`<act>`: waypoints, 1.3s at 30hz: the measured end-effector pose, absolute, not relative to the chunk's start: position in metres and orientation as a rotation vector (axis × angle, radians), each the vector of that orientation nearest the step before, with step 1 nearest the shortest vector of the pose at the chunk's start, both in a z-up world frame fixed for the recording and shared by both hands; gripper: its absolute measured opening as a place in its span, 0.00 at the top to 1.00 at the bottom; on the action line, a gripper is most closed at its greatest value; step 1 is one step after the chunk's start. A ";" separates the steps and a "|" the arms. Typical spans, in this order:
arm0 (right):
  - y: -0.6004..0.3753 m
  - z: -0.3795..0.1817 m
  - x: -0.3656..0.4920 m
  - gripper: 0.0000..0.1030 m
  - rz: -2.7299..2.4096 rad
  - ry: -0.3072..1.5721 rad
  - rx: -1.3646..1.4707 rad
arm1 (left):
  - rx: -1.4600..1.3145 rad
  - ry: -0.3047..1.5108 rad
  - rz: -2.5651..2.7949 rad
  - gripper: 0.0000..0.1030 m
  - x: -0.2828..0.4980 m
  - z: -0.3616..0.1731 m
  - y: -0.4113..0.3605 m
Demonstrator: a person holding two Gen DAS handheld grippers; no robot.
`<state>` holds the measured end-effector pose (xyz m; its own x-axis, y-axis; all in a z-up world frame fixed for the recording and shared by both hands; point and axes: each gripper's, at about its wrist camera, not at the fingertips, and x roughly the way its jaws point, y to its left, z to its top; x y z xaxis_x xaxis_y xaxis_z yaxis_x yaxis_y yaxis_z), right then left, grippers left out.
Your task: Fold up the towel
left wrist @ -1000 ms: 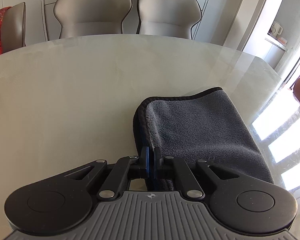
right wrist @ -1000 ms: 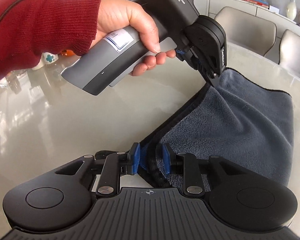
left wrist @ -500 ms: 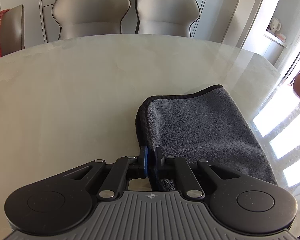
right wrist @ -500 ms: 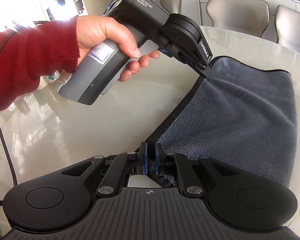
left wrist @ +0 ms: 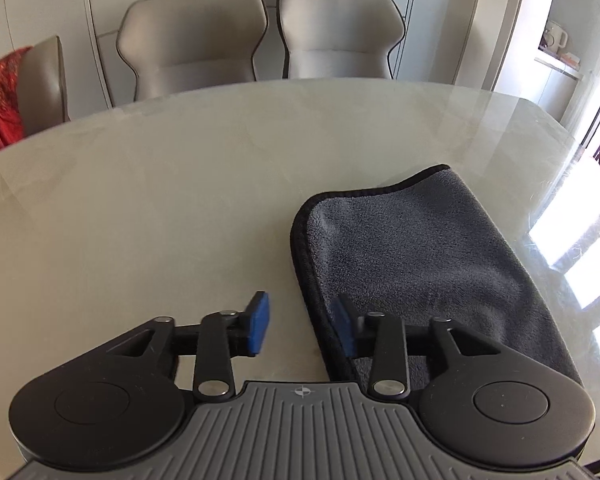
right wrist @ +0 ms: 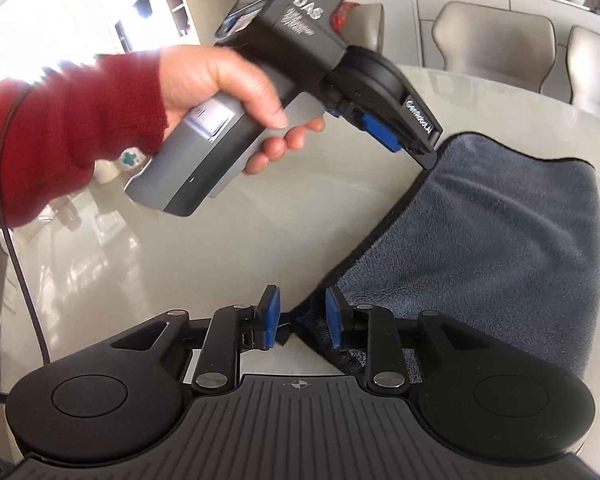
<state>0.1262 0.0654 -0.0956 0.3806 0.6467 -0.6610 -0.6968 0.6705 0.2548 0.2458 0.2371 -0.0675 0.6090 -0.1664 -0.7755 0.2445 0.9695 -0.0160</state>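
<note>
Bright daylight, strong fisheye bending.
Poured in from windows right of the table (left wrist: 180, 208), left glare patches on its glossy top, blew out the upper left in the right wrist view, blurred the red sleeve (right wrist: 60, 136).

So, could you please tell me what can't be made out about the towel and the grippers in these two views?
- Towel's near edge: in both views, hidden under each gripper's own body.
- How many layers it has: only the top face shows.
- Left gripper: in the right wrist view only one blue pad shows; its body hides the other.
- Right gripper: absent from the left wrist view; only a blurred sliver at the right edge.
</note>
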 end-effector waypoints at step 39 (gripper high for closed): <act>-0.041 -0.104 0.135 0.54 0.563 0.967 -0.019 | 0.078 1.054 -0.506 0.47 0.144 -0.085 0.206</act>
